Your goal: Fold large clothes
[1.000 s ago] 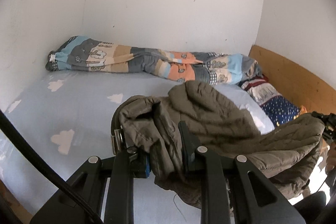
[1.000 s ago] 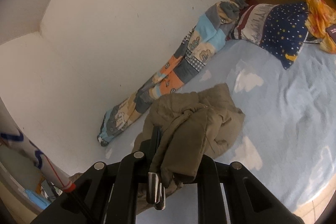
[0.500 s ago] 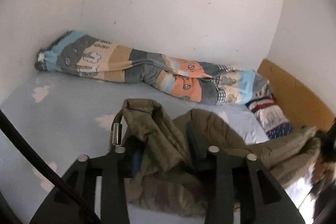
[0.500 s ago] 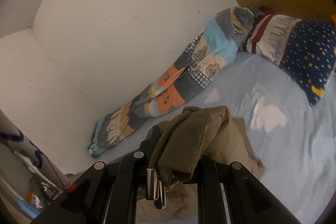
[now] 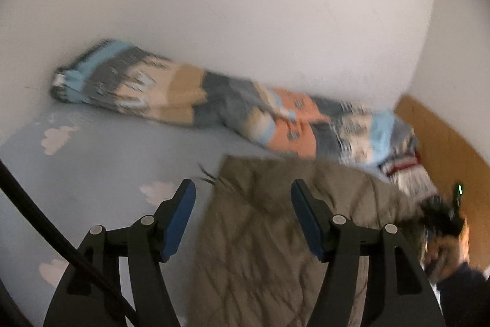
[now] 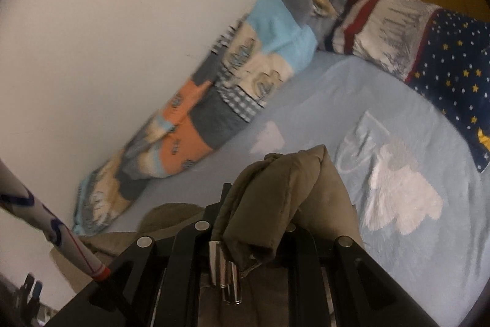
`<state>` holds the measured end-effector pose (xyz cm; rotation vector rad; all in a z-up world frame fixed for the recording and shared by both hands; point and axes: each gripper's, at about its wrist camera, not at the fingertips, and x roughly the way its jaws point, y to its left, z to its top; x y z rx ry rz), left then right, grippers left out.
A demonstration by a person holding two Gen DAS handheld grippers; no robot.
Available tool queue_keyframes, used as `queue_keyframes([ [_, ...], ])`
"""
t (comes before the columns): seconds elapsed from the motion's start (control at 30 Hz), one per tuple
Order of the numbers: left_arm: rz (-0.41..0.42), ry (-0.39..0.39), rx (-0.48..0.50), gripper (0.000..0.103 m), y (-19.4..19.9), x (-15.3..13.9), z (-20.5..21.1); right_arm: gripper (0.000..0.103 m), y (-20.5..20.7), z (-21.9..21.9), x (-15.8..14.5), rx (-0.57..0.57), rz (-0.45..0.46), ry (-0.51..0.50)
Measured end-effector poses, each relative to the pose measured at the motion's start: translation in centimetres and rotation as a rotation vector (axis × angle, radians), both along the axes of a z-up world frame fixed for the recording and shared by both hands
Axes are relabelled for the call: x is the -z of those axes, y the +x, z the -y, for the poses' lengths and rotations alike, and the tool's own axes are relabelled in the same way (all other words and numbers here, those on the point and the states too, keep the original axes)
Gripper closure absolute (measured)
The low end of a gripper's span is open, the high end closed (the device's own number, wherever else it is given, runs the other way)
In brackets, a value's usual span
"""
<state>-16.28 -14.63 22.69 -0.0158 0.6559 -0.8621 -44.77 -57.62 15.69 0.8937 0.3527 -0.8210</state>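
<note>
The bed (image 5: 101,161), in its pale blue cloud-print sheet, is filling both views, with a patchwork quilt (image 5: 214,109) rolled along the wall at twelve o'clock and a starry pillow (image 6: 453,75) lying at two o'clock in the right wrist view. The olive quilted jacket (image 5: 275,235) is lying spread on the sheet, still loosely laid rather than neatly folded, so most folding looks undone. The left gripper (image 5: 242,213) has just been opening; its jaws are standing wide above the jacket, pressing nothing. The right gripper (image 6: 257,235) is holding a bunched jacket edge, jaws narrow around it.
</note>
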Motion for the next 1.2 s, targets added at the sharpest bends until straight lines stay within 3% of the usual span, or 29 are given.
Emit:
queue_keyframes([
  [0.13,-0.03,0.111,0.109,0.039,-2.0,5.5,5.8,0.087,1.2,2.0,2.6,0.033,-0.05,0.054],
  [0.3,-0.025,0.216,0.134,0.039,-2.3,9.8,10.8,0.072,0.0,3.4,4.1,0.009,0.038,0.186],
  [0.43,-0.059,0.249,0.125,0.039,-1.2,12.1,12.5,0.045,-2.6,2.1,2.2,-0.028,0.122,0.147],
  [0.5,-0.071,0.265,0.114,0.038,-0.7,13.2,13.0,0.043,-3.3,0.7,1.2,-0.052,0.114,0.088],
  [0.6,-0.072,0.295,0.105,0.034,-0.3,14.2,13.8,0.043,-2.3,-1.6,0.9,-0.132,0.039,0.033],
  [0.7,-0.063,0.33,0.099,0.03,-0.1,14.8,14.4,0.043,0.6,-4.0,1.6,-0.239,-0.097,-0.061],
  [0.77,-0.066,0.344,0.095,0.027,0.2,15.3,14.7,0.043,2.9,-4.8,2.7,-0.284,-0.205,-0.138],
  [0.83,-0.076,0.346,0.098,0.024,0.6,15.7,15.1,0.043,4.2,-4.5,4.7,-0.293,-0.275,-0.135],
  [0.93,-0.064,0.362,0.102,0.022,0.9,16.1,16.0,0.043,5.1,-3.8,8.1,-0.317,-0.328,-0.113],
  [1.07,-0.041,0.38,0.089,0.019,1.0,16.9,17.1,0.043,5.0,-2.6,10.4,-0.301,-0.3,-0.073],
  [1.2,-0.055,0.447,0.055,0.019,0.5,16.1,17.2,0.043,5.7,-2.2,10.4,-0.286,-0.338,-0.053],
])
